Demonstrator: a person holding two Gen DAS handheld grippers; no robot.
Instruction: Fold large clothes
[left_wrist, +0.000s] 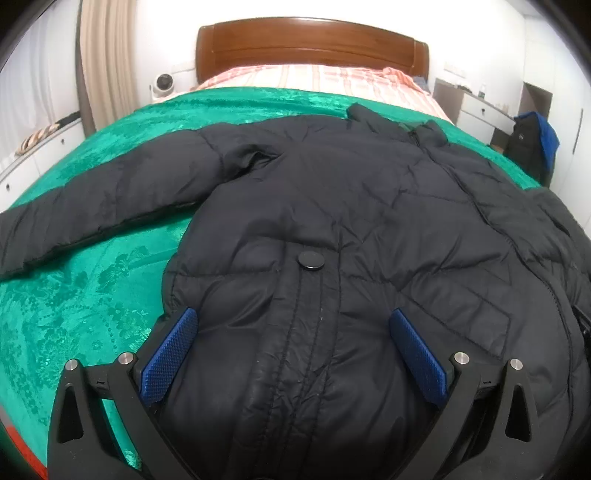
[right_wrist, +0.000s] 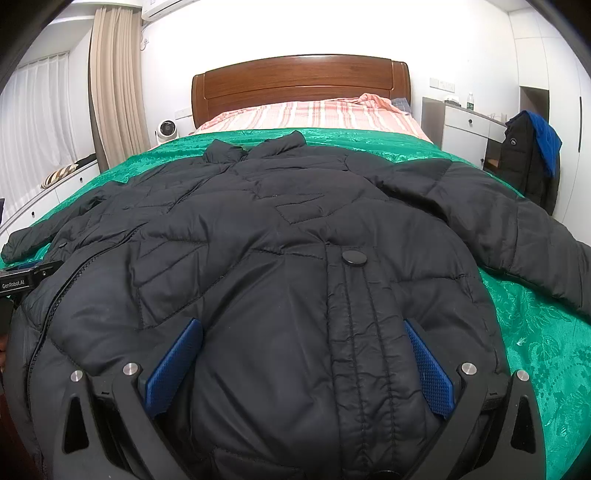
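A large black puffer jacket (left_wrist: 332, 192) lies front up on the green bedspread (left_wrist: 74, 295), collar toward the headboard. Its one sleeve (left_wrist: 92, 214) stretches out to the left. In the right wrist view the jacket (right_wrist: 295, 206) has its other sleeve (right_wrist: 517, 229) out to the right. My left gripper (left_wrist: 293, 314) is open at the hem's left part, with puffy fabric bulging between its blue pads (left_wrist: 170, 354). My right gripper (right_wrist: 303, 325) is open at the hem's right part, straddling a snap-button placket (right_wrist: 354, 257). The left gripper's body (right_wrist: 22, 280) shows at the jacket's left edge.
Behind the jacket lie a pink striped sheet (right_wrist: 314, 114) and a wooden headboard (right_wrist: 299, 81). A small white fan (right_wrist: 166, 131) and curtains (right_wrist: 114, 85) stand at the left. At the right, a white dresser (right_wrist: 465, 129) and a dark coat with blue cloth (right_wrist: 532, 155).
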